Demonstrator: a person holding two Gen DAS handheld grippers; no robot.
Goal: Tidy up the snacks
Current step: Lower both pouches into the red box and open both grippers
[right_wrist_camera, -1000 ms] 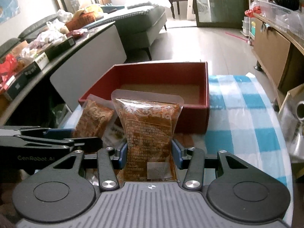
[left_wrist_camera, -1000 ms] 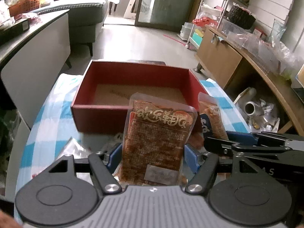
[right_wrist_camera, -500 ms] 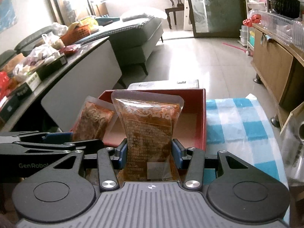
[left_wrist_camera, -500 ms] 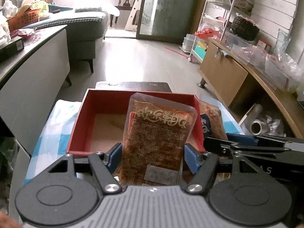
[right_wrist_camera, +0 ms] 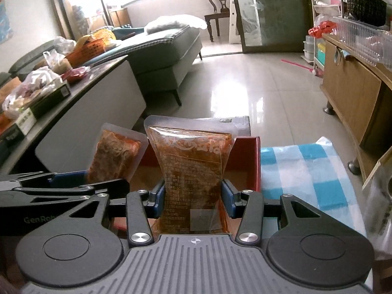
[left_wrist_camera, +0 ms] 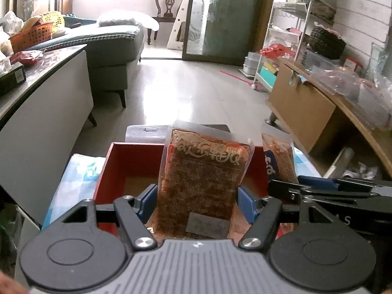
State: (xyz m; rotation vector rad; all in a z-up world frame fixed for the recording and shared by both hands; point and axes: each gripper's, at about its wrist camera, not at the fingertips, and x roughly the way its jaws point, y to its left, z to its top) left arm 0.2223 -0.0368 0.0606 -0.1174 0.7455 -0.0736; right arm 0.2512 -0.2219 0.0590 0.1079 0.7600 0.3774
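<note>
Both grippers, the left gripper (left_wrist_camera: 197,202) and right gripper (right_wrist_camera: 193,198), jaws each clamped on an upright clear pouch of reddish-brown snack (left_wrist_camera: 203,183) (right_wrist_camera: 193,171), have advanced over the open red cardboard box (left_wrist_camera: 117,169) at lower centre, so dropping them in looks next.

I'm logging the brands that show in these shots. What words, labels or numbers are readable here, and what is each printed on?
"GenRob", cut off: side of the left gripper.
"AS", the end of a word: side of the right gripper.
"AC20", partly readable: grey sticker on the right snack pouch.
Large pale Chinese characters: left snack pouch, too stylised to read.
Fine print on both pouches: too small.
</note>
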